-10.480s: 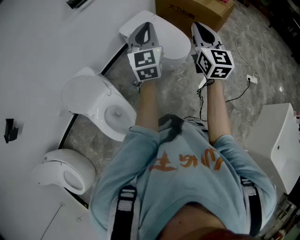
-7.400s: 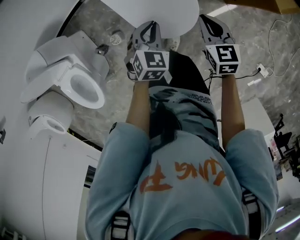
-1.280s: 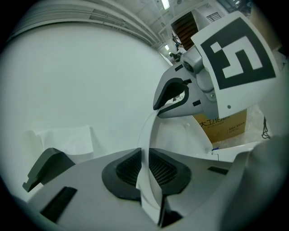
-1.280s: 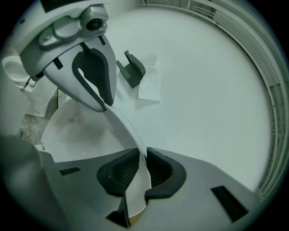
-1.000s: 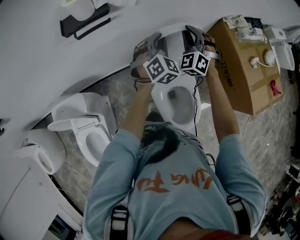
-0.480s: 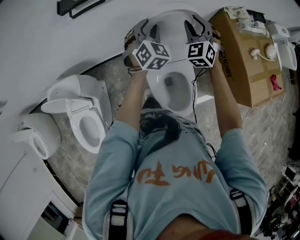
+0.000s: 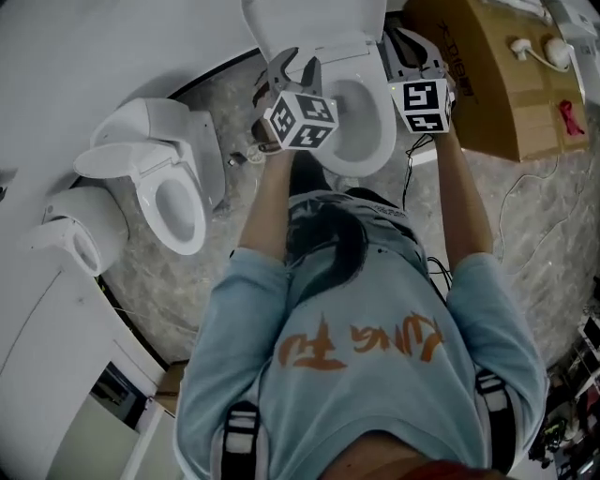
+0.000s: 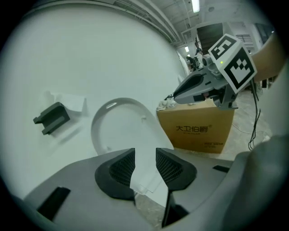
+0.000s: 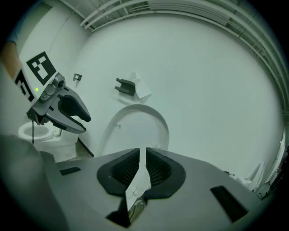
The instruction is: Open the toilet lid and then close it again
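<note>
Toilet lid (image 7: 314, 21) up, 12 o'clock in head view. Left tool (image 7: 295, 67) released, empty. Right tool (image 7: 410, 47) jaws closing, nothing between.

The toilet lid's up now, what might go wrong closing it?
1. The white oval toilet lid stands upright, held by neither the left hand-held gripper nor the right hand-held gripper, whose jaws are closing on nothing; pushed forward ungripped, it may slam onto the white ceramic toilet bowl.
2. The brown cardboard box sits close on the right; a sideways swing might knock it.
</note>
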A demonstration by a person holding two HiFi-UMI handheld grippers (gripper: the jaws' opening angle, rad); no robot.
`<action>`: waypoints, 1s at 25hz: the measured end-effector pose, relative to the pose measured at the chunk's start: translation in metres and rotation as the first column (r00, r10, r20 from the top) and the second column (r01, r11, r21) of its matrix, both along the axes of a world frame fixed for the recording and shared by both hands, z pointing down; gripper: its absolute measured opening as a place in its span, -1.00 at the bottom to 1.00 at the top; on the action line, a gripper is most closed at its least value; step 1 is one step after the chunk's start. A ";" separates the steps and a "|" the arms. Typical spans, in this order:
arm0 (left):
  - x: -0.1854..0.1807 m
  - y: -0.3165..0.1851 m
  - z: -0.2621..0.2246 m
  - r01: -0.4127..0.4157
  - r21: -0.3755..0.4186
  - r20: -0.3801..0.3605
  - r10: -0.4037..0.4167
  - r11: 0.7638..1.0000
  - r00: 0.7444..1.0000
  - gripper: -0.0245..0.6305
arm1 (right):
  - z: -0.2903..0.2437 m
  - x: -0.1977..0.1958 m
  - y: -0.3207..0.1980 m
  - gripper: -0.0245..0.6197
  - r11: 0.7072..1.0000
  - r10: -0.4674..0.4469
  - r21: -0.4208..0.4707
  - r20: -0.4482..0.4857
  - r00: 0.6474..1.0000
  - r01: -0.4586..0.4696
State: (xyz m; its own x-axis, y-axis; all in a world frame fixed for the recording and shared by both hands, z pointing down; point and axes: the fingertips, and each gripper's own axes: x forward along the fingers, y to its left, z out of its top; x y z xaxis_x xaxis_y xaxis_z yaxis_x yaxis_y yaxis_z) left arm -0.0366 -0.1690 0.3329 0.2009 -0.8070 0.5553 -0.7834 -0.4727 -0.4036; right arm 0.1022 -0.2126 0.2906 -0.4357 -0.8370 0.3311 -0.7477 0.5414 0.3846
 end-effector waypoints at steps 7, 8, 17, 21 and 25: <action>0.028 0.077 0.096 -0.085 -0.179 0.001 0.087 0.980 0.996 -0.36 | 0.110 0.009 0.083 -0.56 0.970 -0.098 -0.228 -0.057 0.994 0.083; 0.029 0.087 0.112 -0.097 -0.206 -0.002 0.099 0.974 0.995 -0.34 | 0.127 0.008 0.094 -0.52 0.961 -0.114 -0.259 -0.064 0.991 0.094; 0.044 0.168 0.254 -0.227 -0.409 0.019 0.257 0.884 0.966 -0.23 | 0.287 0.005 0.193 -0.30 0.835 -0.314 -0.509 -0.132 0.940 0.208; 0.058 0.199 0.306 -0.307 -0.485 0.016 0.359 0.819 0.933 -0.06 | 0.341 0.006 0.226 -0.17 0.761 -0.432 -0.590 -0.150 0.890 0.270; 0.074 0.227 0.357 -0.400 -0.539 -0.016 0.466 0.741 0.885 0.02 | 0.399 0.005 0.263 0.09 0.636 -0.605 -0.685 -0.155 0.781 0.357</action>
